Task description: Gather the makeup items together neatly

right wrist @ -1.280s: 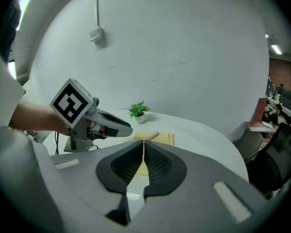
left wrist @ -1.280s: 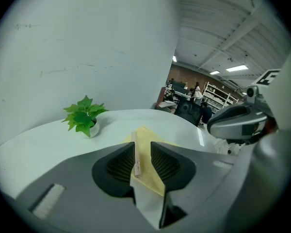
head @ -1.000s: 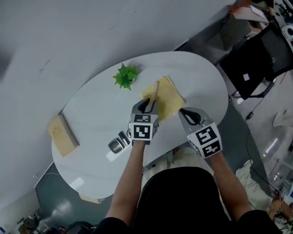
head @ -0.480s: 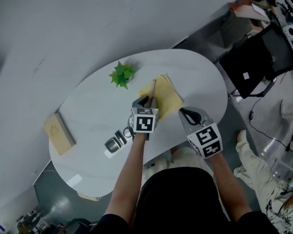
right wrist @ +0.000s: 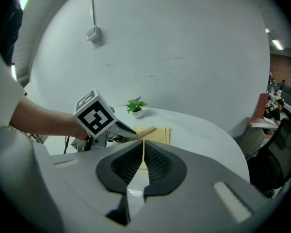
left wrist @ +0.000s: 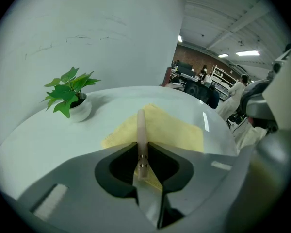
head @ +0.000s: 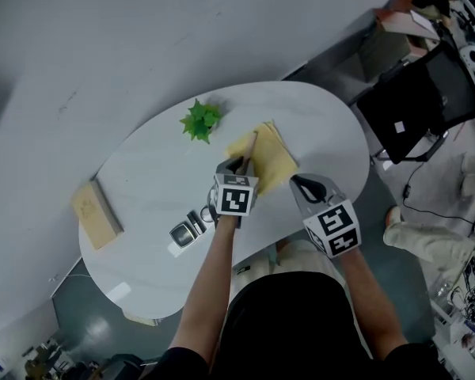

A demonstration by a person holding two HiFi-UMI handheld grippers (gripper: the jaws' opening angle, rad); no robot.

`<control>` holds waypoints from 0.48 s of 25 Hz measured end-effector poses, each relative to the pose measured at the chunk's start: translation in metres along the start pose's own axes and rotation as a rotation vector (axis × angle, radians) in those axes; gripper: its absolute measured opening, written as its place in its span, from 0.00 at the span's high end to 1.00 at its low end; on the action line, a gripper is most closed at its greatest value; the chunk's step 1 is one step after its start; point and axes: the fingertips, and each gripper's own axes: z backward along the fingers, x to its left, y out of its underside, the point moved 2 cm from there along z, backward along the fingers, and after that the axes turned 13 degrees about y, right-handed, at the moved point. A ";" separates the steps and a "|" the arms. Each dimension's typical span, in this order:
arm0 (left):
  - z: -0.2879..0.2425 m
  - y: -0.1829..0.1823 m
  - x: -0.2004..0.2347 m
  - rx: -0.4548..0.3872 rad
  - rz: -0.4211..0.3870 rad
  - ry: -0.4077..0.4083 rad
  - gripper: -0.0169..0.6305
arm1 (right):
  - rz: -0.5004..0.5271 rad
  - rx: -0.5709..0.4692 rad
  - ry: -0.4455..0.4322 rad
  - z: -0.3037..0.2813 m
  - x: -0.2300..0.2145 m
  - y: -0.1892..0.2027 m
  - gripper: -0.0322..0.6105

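A slim pale pink makeup stick (left wrist: 141, 130) lies partly over a folded yellow cloth (head: 274, 161) on the white oval table (head: 150, 172). My left gripper (left wrist: 142, 148) points down at the stick's near end. Its jaws have just been closing, and they now press the stick from both sides. In the head view the stick (head: 252, 145) juts out beyond the left gripper (head: 239, 165). Dark compact cases (head: 191, 229) rest on the table to its left. My right gripper (head: 301, 182) hovers at the cloth's right, shut and empty, its jaws (right wrist: 143, 149) closed.
A small green plant in a white pot (head: 199, 121) stands behind the cloth. A tan wooden box (head: 93, 214) sits at the table's left end. A wall runs behind the table. A black chair (head: 423, 101) and cluttered floor lie to the right.
The left gripper has sunk a little toward the table and its jaws have narrowed around the pink stick. The right gripper has stayed where it was.
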 end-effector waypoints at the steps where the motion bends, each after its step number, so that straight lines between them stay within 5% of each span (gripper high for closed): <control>1: 0.002 -0.001 0.000 -0.004 -0.004 0.002 0.88 | 0.004 0.000 -0.001 0.000 0.001 0.000 0.92; 12: 0.050 -0.003 -0.008 -0.086 0.024 -0.006 0.88 | 0.062 -0.047 -0.051 0.001 0.033 -0.020 0.92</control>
